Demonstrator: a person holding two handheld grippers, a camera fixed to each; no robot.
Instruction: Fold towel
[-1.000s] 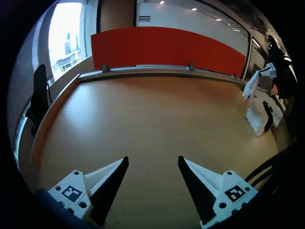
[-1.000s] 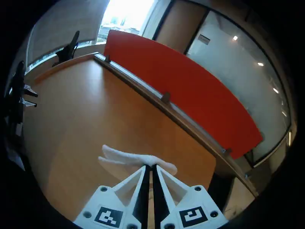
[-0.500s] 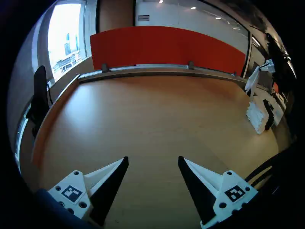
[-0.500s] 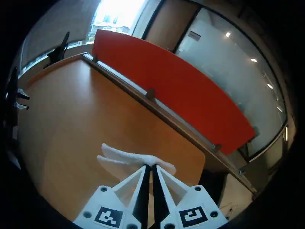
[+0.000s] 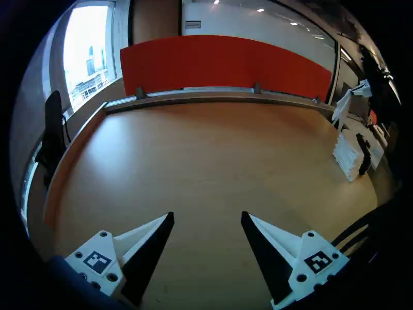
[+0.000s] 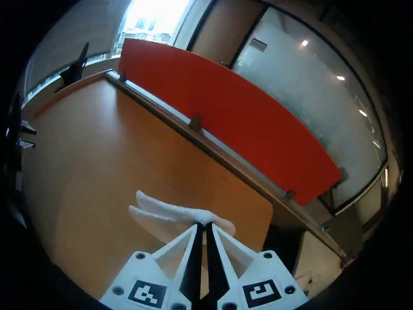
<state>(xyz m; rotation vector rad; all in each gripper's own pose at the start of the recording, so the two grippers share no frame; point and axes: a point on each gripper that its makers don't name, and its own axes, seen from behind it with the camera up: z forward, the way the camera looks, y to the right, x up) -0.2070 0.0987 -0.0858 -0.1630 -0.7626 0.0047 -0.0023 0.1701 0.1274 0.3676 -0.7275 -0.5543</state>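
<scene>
Over the wooden desk (image 6: 103, 155), the right gripper (image 6: 206, 227) keeps the white towel (image 6: 175, 214) pinched.
It has swung slightly, likely carrying the fold; the left gripper (image 5: 206, 222) gapes idle.

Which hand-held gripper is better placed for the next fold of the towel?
Right. The right hand-held gripper is shut on the towel, so it can carry the fold. The left hand-held gripper is open over the table, holding nothing.

White left gripper (image 5: 207, 214) and right gripper (image 6: 204, 225), black tapered fingers (image 5: 149, 248), square markers (image 5: 97, 262), black cables (image 5: 361, 230)
</scene>
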